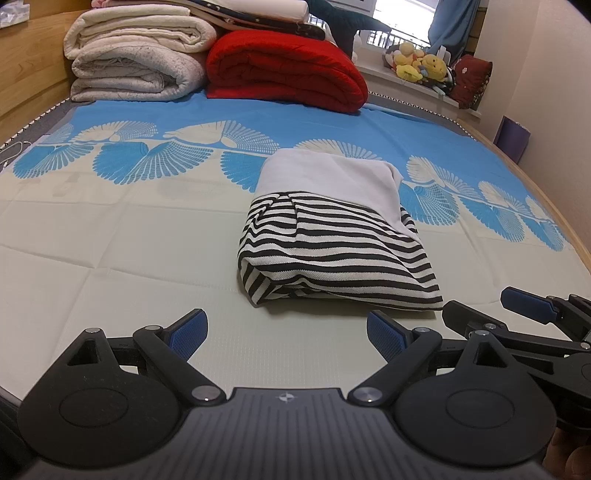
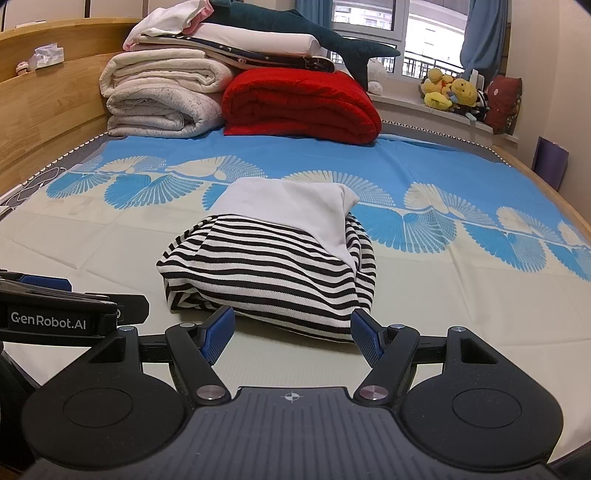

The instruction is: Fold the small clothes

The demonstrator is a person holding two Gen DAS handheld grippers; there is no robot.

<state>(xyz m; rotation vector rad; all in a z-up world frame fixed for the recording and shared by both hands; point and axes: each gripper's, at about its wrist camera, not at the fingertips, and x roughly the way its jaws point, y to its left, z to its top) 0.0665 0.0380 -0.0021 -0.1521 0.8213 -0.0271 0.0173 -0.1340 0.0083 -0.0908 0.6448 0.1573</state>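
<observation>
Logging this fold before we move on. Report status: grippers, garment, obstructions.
Left gripper open, empty. Right gripper open, empty, just short of the garment. Striped shirt folded into a bundle on the bed sheet. Nothing between grippers and shirt.

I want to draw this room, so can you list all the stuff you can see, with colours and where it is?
shirt: 1, black-and-white stripes with a white part, folded, middle of the bed
sheet: 1, blue and cream with fan shapes, covering the bed
red blanket: 1, red, folded, far end of the bed
pale blankets: 2 or more, cream and grey, stacked left of the red blanket
shark toy: 1, dark teal, on top of the pile
plush toys: several, mostly yellow, windowsill
curtain: 1, blue, by the window
headboard: 1, wood, left
left tool: 1, black with blue pads, open, before the shirt
right tool: 1, same colours, open, at the shirt's near edge
</observation>
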